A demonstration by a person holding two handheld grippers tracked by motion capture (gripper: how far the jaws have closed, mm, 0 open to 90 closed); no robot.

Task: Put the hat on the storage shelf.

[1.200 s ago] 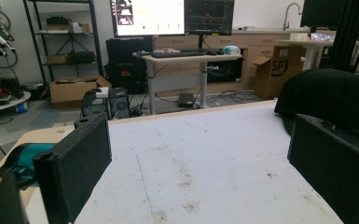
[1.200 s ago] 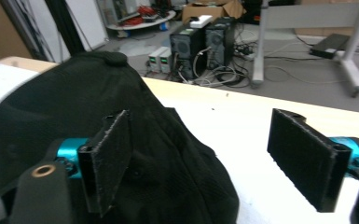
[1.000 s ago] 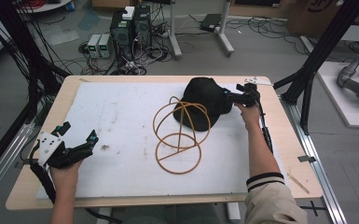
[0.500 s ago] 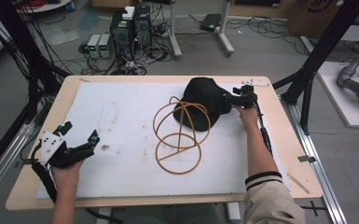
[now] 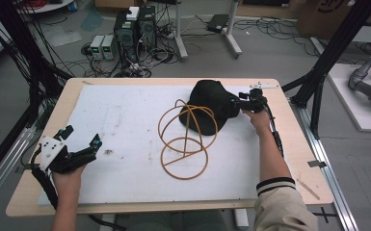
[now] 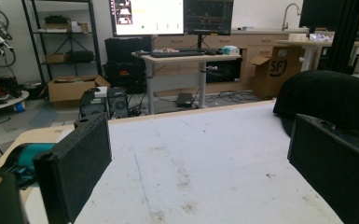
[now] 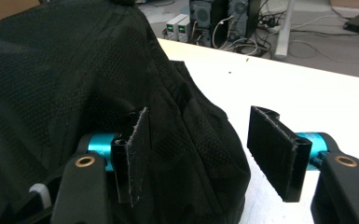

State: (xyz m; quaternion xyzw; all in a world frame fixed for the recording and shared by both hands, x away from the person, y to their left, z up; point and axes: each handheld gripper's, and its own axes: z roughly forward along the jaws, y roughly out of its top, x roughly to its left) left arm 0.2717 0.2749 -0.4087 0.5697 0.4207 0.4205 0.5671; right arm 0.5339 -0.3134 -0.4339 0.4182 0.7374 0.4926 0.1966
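A black cap (image 5: 211,97) lies at the back right of the white mat (image 5: 125,115), partly draped over a tan wire hoop stand (image 5: 185,156). My right gripper (image 5: 241,102) is at the cap's right edge. In the right gripper view the cap (image 7: 74,84) bulges between the jaws of the right gripper (image 7: 200,119). The left pad rests against the fabric and the right pad stands clear of it. These jaws have just been closing. My left gripper (image 5: 83,136) sits at the mat's front left, open and holding nothing. From the left gripper (image 6: 200,140) the cap (image 6: 328,100) shows far right.
The wooden table edge (image 5: 289,120) runs just right of my right hand. Black frame posts (image 5: 335,53) rise at both sides. Computer boxes (image 5: 135,29) and cables lie on the floor beyond the far edge.
The right gripper's jaws have narrowed around the cap's right edge, and the hand has barely shifted. The left gripper, cap and hoops have stayed put.
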